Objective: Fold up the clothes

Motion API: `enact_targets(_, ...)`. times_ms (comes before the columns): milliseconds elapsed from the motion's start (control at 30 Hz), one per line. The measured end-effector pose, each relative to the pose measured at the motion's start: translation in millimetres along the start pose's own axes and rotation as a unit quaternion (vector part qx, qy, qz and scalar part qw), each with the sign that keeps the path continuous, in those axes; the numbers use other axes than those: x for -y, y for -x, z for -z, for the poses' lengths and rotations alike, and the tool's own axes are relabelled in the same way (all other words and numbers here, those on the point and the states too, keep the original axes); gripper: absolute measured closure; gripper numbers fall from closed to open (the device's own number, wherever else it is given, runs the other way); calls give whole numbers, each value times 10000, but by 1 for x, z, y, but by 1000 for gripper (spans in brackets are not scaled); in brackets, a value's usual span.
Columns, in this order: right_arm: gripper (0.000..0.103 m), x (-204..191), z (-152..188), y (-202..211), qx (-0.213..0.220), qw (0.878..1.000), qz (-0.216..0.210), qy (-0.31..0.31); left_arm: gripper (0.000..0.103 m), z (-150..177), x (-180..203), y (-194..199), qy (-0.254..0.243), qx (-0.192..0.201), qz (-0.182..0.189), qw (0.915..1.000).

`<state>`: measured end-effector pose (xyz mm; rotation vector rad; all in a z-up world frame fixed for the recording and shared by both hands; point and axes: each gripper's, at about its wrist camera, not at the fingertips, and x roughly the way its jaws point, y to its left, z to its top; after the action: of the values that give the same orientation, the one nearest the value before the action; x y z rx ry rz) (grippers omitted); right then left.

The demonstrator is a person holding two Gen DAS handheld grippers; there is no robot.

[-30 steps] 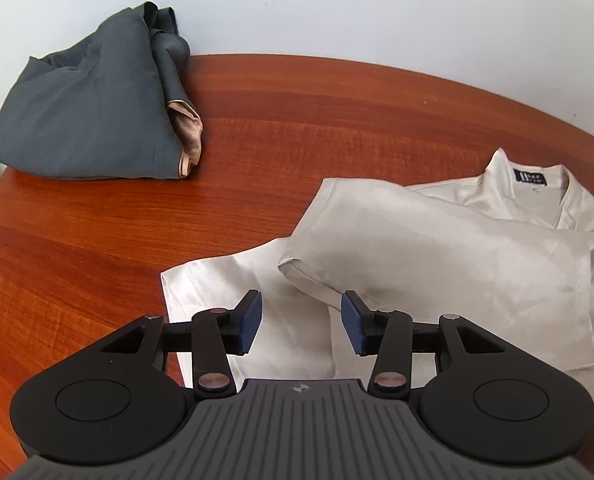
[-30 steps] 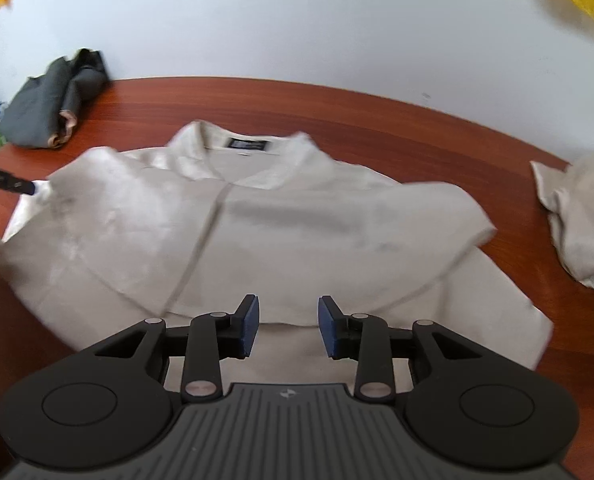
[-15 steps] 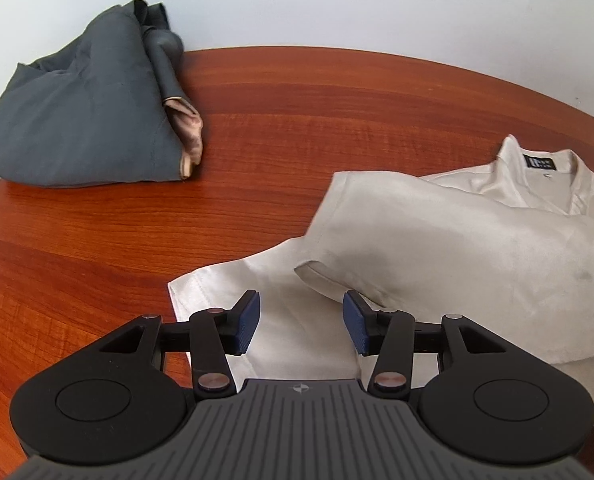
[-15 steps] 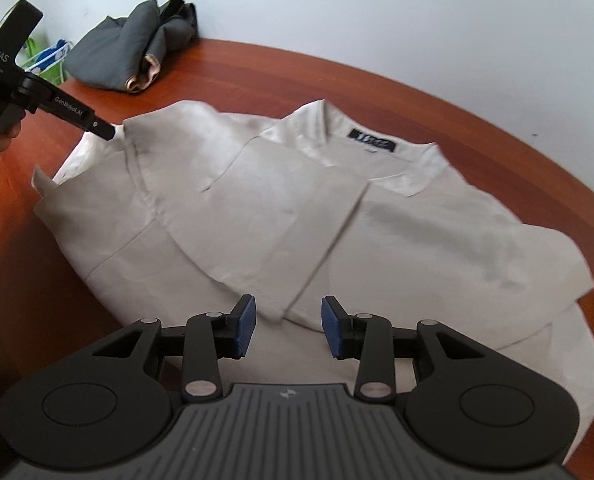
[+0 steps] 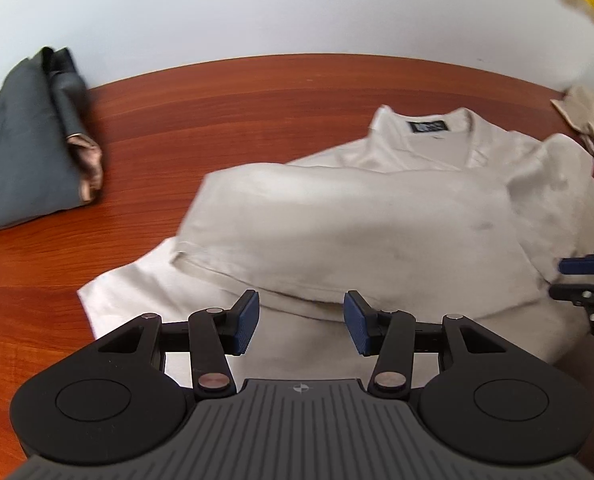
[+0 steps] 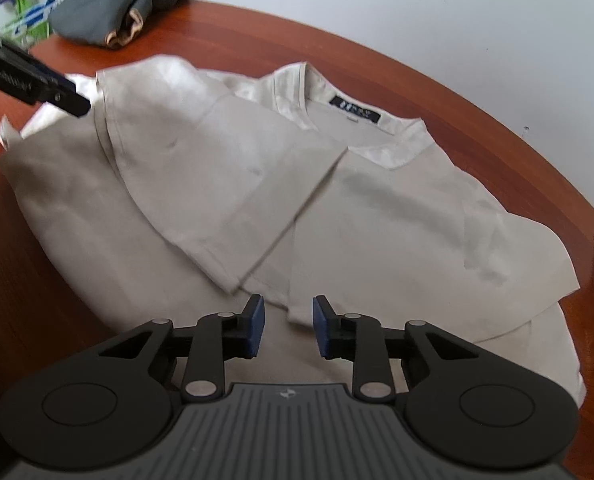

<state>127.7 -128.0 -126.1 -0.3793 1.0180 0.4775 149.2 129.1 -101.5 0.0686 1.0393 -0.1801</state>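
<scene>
Both sleeves folded over the beige shirt [image 6: 377,216], collar toward the table's [image 5: 257,92] far edge, hem just ahead of right tool [image 6: 287,330] and left tool [image 5: 300,324], each spread, empty.

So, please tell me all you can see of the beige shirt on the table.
The beige shirt lies flat on the wooden table, of smooth, slightly shiny cloth, with a black label inside the collar. Both short sleeves are folded inward across the body. Both grippers hang open over its near edge, gripping nothing.
</scene>
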Motion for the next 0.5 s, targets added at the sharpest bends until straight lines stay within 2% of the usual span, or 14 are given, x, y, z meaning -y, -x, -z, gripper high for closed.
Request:
enact_targets(267,79,0,2,-5,43,9996,73,253,53,6,36,3,-599,-5,198,9980)
enact_targets(333,86,0,2,-6,57,9995,84,310,52,9,47,4,-810,3,229,9965)
enact_targets(500,92,2,3,-5,83,9994,42,324,52,16,73,7,-1311,45,347,9907)
